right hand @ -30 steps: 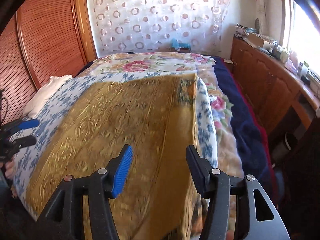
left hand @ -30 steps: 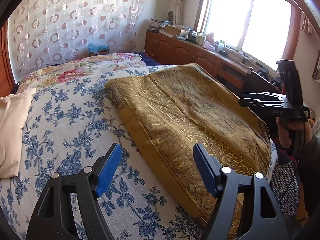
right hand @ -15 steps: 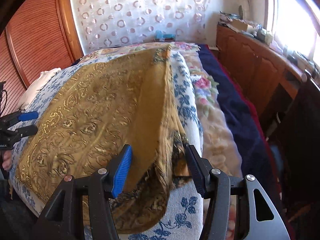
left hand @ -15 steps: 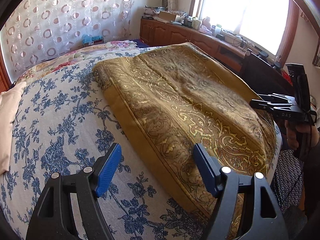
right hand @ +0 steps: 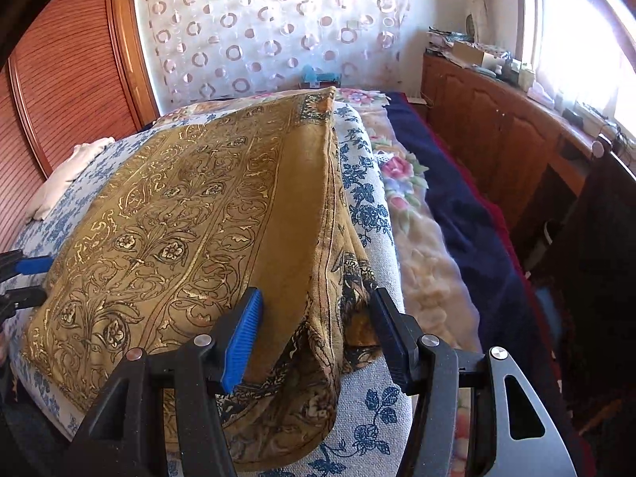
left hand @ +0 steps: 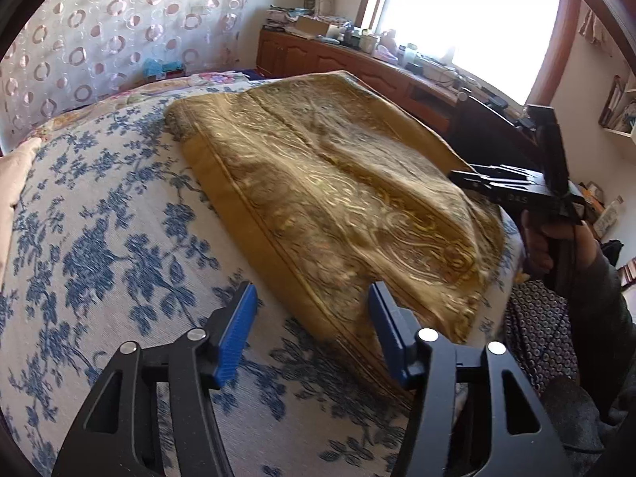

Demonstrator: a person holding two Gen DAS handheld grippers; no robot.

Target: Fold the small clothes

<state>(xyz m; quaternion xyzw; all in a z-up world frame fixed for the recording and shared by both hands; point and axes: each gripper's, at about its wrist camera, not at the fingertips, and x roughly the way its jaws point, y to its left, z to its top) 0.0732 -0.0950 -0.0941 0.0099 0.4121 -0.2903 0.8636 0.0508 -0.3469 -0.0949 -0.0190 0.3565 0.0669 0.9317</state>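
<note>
You have one gold patterned cloth (left hand: 330, 198) lying folded on the blue-floral bedspread (left hand: 99, 238). Your left gripper (left hand: 312, 330) has just been closing, its jaws still apart around the cloth's near corner. Your right gripper (right hand: 316, 338) stands open astride the cloth's folded edge. One cream pillow (right hand: 67, 175) lies nearby.

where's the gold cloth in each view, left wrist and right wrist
Left wrist: the gold cloth runs from upper centre down to the lower right, its near corner between the open left gripper fingers.
Right wrist: the gold cloth fills the left and centre, its folded edge between the open right gripper fingers.
Shared landmark: the circle-patterned curtain behind the bed.
</note>
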